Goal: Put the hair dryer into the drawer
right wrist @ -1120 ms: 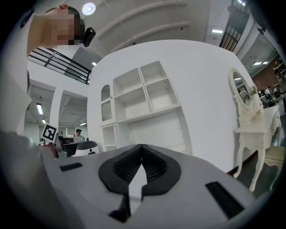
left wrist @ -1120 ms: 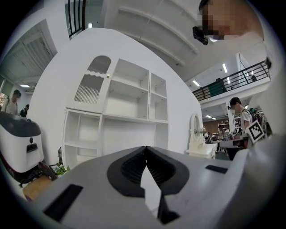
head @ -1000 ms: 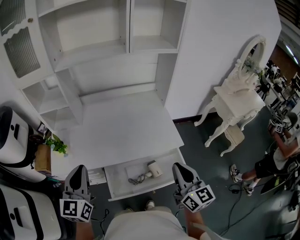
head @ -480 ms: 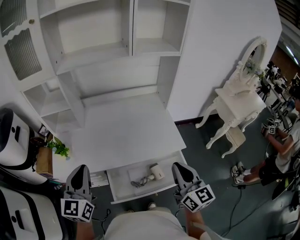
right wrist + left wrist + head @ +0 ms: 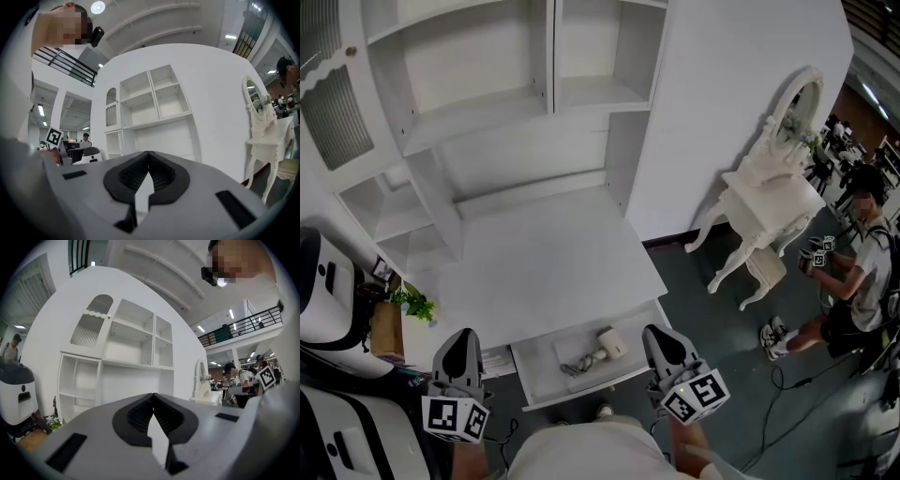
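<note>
The white hair dryer (image 5: 607,341) lies with its coiled cord (image 5: 577,361) inside the open white drawer (image 5: 546,386) below the desk top. My left gripper (image 5: 459,349) hangs at the drawer's left, shut and empty, level with the desk front. To the drawer's right, my right gripper (image 5: 664,345) is likewise shut and holds nothing. In the left gripper view the jaws (image 5: 153,401) meet at their tips before the white shelf unit. In the right gripper view the jaws (image 5: 148,159) are also closed together.
A white desk (image 5: 534,262) with a shelf unit (image 5: 487,84) stands ahead. A small plant (image 5: 412,302) and white machines (image 5: 328,291) sit at the left. A white dressing table with mirror (image 5: 773,192) stands right; a person (image 5: 853,272) with grippers is beyond it.
Both grippers stay where they were. The head view has shifted slightly, and the person at the right has stood up and come further into view.
</note>
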